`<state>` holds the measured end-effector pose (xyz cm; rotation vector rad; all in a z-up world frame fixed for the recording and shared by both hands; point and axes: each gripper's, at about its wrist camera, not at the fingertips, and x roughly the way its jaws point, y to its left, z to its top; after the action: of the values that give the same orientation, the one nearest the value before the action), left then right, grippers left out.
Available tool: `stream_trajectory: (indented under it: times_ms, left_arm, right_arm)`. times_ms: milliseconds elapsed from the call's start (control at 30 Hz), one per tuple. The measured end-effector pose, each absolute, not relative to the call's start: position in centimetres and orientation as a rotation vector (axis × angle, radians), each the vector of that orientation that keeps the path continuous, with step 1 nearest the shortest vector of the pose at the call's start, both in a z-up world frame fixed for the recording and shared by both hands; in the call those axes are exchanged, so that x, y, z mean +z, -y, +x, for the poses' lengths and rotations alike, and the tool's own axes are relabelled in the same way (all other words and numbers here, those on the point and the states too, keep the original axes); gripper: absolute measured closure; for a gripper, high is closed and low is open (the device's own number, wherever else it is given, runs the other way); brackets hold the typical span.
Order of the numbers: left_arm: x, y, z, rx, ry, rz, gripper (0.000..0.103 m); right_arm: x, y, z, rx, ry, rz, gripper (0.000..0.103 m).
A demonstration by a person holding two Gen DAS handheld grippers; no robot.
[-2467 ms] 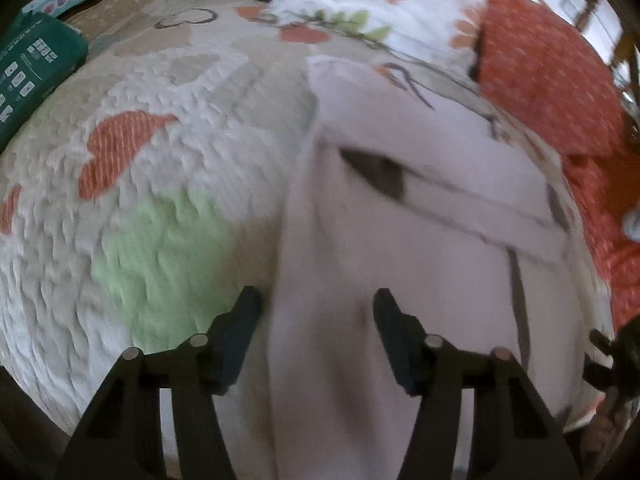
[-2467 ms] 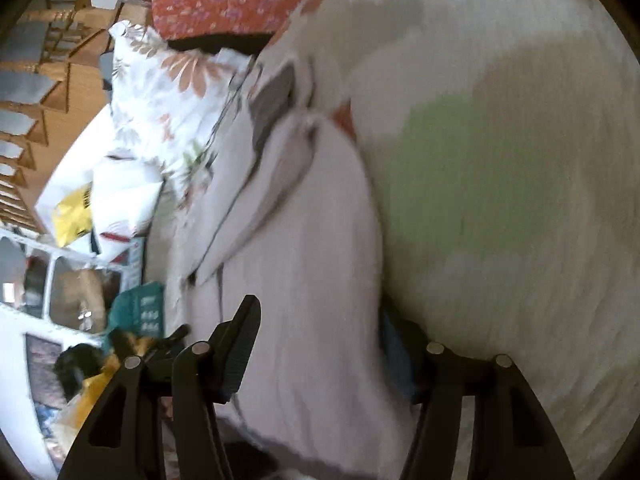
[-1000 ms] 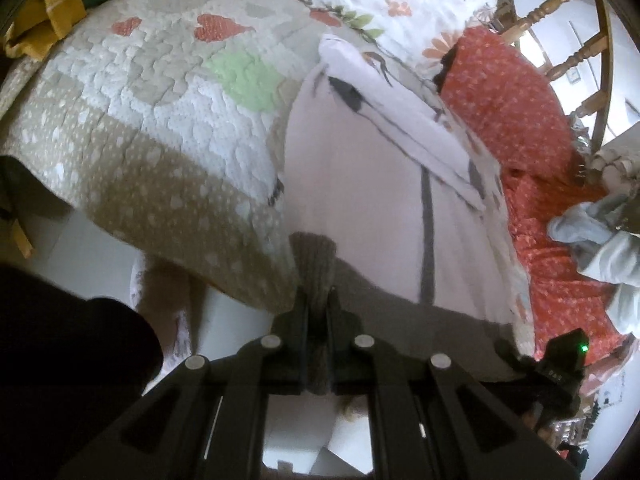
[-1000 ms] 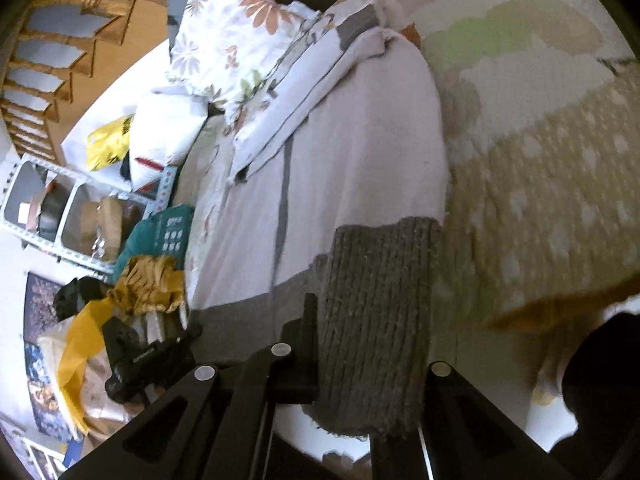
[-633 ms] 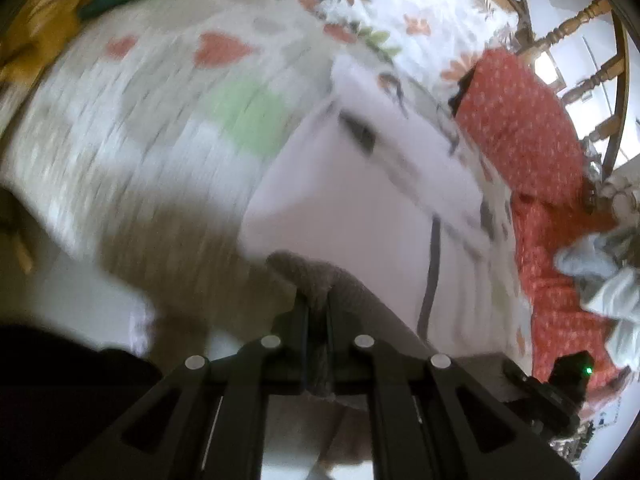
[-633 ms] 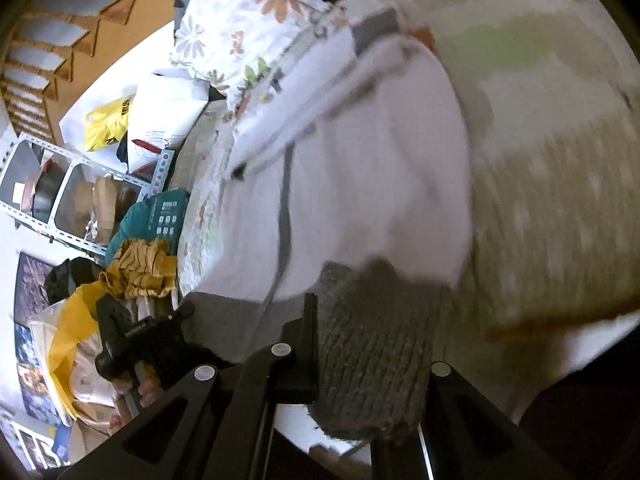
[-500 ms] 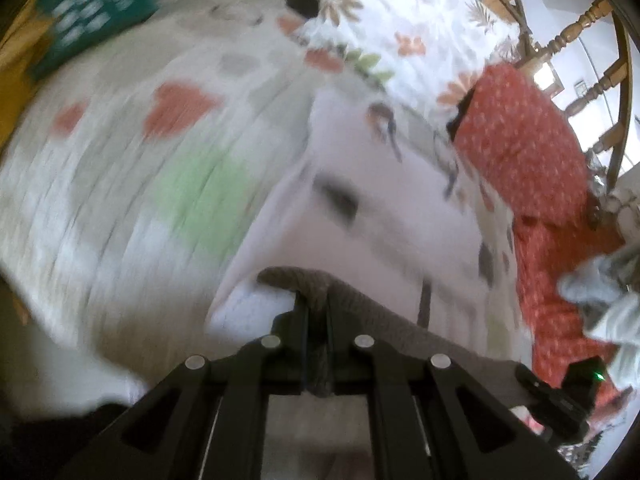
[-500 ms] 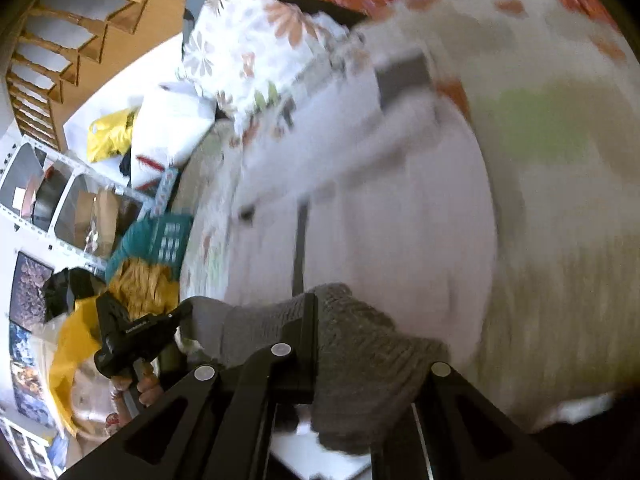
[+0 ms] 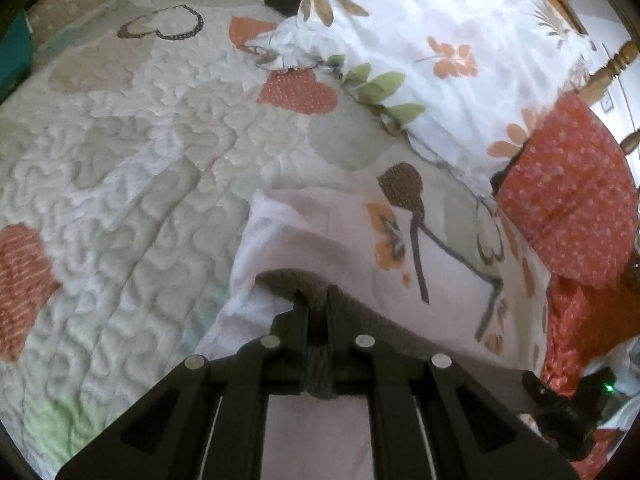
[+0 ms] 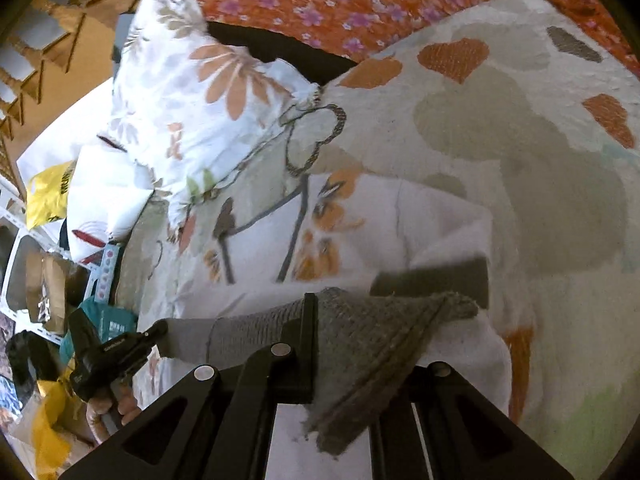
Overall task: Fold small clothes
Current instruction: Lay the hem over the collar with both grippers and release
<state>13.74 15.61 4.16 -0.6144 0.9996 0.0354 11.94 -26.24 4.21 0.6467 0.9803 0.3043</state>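
Note:
A small white top point(image 9: 352, 236) with orange flowers and grey lines lies on the heart-patterned quilt point(image 9: 120, 168). Its grey knitted hem point(image 9: 288, 280) is lifted and doubled back over the body. My left gripper point(image 9: 318, 312) is shut on that hem at one corner. In the right wrist view the top point(image 10: 380, 216) is folded over on itself, and my right gripper point(image 10: 352, 332) is shut on the hem's other corner point(image 10: 384, 320), the knit draping over and hiding its right finger. The hem stretches between both grippers, just above the cloth.
A floral pillow point(image 9: 440, 40) lies just beyond the top, with an orange-red patterned cover point(image 9: 568, 200) to its right and wooden rails point(image 9: 612, 60) behind. In the right wrist view a hand holds the left gripper point(image 10: 112, 352); shelves and a yellow bag point(image 10: 44, 192) stand off the bed.
Both grippers, still shut on the grey hem, have swept from the bed's edge across the top toward the pillow, drawing its lower half over the upper half.

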Motion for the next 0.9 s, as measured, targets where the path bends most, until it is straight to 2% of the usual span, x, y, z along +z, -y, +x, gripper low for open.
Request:
stream_trajectory:
  times_ms: [67, 100, 133, 167, 200, 233, 267, 567, 900]
  left_arm:
    - [4.0, -16.0, 14.5, 0.052, -0.98, -0.625, 0.092]
    - [3.9, -16.3, 14.8, 0.059, -0.974, -0.644, 0.086]
    - [3.9, -16.5, 14.8, 0.06, -0.97, -0.662, 0.081]
    - [4.3, -16.8, 14.7, 0.072, -0.956, -0.668, 0.063]
    - [4.8, -16.9, 14.5, 0.089, -0.933, -0.659, 0.049]
    - [5.4, -17.0, 14.1, 0.11, -0.899, -0.64, 0.046]
    - [5.9, -17.1, 13.9, 0.119, -0.882, -0.625, 0.045]
    - [6.4, -17.0, 11.7, 0.138, -0.929, -0.443, 0.044]
    - [5.4, -13.4, 12.3, -0.019, -0.953, -0.27, 0.044]
  right_arm:
    - [3.3, 26.7, 13.1, 0.316, -0.983, 0.686, 0.097]
    - [2.8, 27.0, 13.8, 0.323, -0.981, 0.714, 0.095]
    - [2.4, 27.2, 14.4, 0.328, -0.976, 0.736, 0.088]
    - [2.3, 27.4, 14.8, 0.322, -0.97, 0.748, 0.073]
    - [2.4, 27.6, 15.0, 0.308, -0.958, 0.756, 0.063]
    - [2.7, 28.0, 15.0, 0.289, -0.931, 0.76, 0.044]
    - [3.1, 28.2, 15.0, 0.277, -0.906, 0.761, 0.04]
    - [6.3, 28.0, 12.9, 0.229, -0.855, 0.617, 0.04]
    - [5.1, 24.3, 11.2, 0.268, -0.939, 0.498, 0.04]
